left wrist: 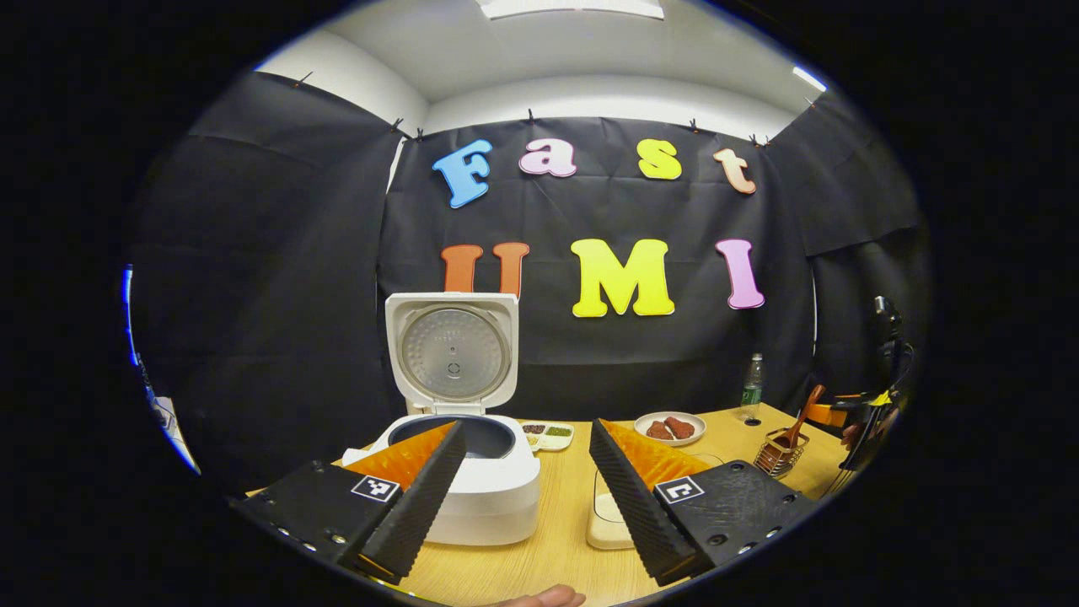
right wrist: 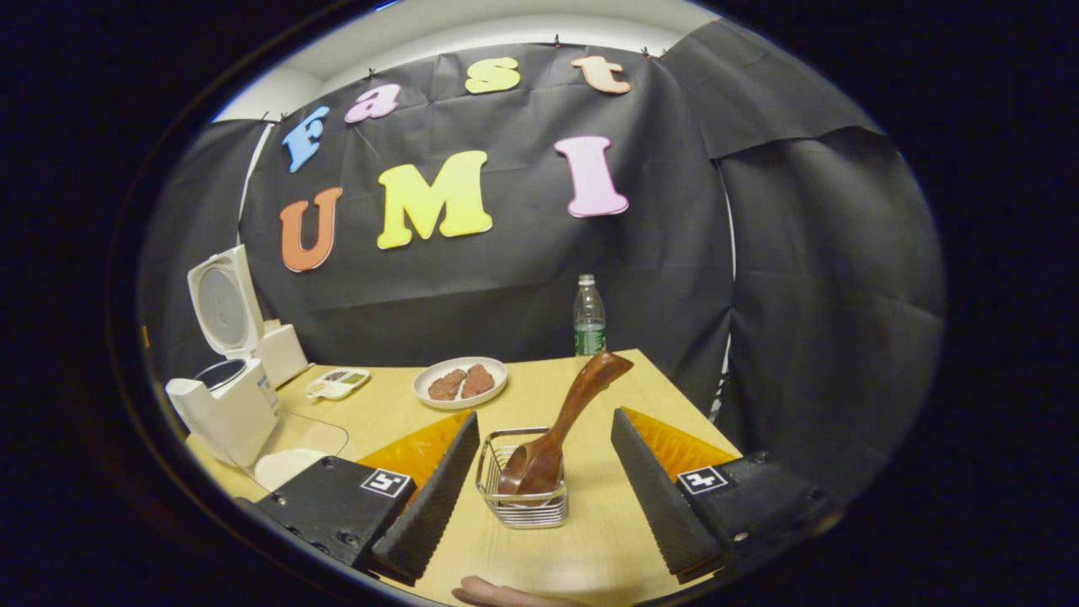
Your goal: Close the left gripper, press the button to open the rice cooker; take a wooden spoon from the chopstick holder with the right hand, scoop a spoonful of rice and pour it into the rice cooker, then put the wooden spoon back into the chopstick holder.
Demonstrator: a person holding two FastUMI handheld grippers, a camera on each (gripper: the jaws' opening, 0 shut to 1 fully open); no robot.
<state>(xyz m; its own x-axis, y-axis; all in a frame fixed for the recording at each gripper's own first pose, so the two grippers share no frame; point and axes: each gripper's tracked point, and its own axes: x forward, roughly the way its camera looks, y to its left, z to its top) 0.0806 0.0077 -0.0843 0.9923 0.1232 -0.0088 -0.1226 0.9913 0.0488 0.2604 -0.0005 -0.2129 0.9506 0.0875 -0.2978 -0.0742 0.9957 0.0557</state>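
Two claws, both spread wide and holding nothing: left claw faces the rice cooker, white, lid raised upright, at 11 o'clock on the surface; right claw flanks the wire chopstick holder without contact. Wooden spoon: brown, bowl down inside holder, handle leaning toward 1 o'clock.

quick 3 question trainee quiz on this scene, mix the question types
1. True or false: the cooker lid is up.
2. Where is the spoon? A) in the holder B) on the plate C) in the right gripper
3. Fill in: behind the plate stands a ____.

Key: 1 true. 2 A; its bowl end is down in the holder, handle leaning up, between the open fingers but untouched. 3 bottle.
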